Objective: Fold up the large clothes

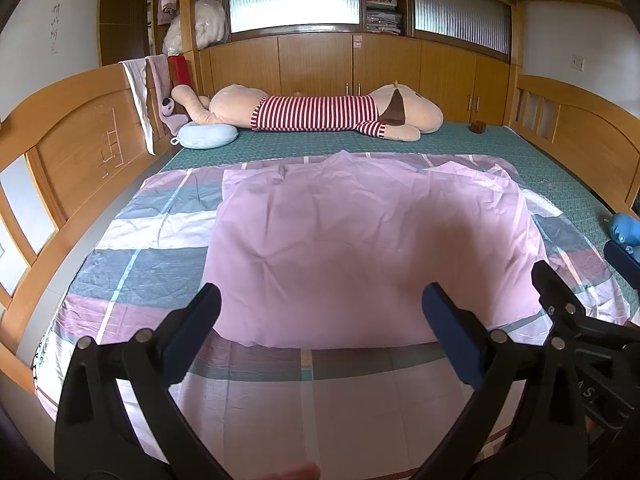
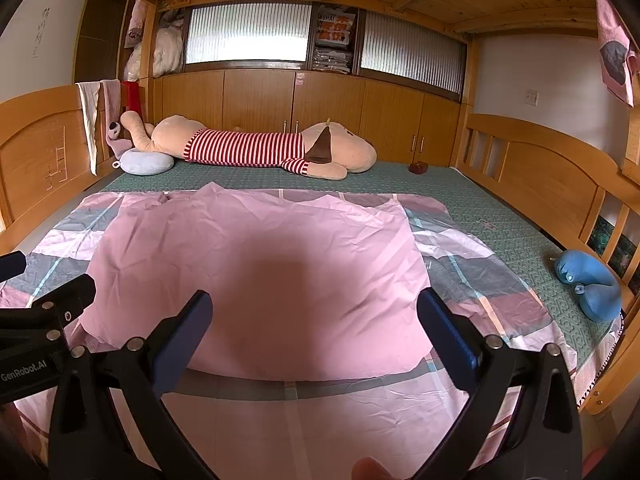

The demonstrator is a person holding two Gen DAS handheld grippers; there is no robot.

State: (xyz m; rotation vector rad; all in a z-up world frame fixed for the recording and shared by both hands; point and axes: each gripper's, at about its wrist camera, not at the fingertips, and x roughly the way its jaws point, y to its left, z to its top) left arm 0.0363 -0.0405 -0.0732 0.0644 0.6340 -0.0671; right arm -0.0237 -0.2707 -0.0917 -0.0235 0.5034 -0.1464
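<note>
A large pink plaid sheet (image 1: 160, 236) lies spread flat on the bed, its plain-pink underside folded over its middle.

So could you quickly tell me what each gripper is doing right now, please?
Left gripper: open, holding nothing, above the pink sheet.
Right gripper: open, holding nothing, above the same sheet.

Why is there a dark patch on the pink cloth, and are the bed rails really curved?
Left wrist view: a soft shadow lies on the pink cloth, beyond the open left gripper. Right wrist view: the same shadow sits beyond the open right gripper; the wooden bed rail bows from fisheye distortion.
</note>
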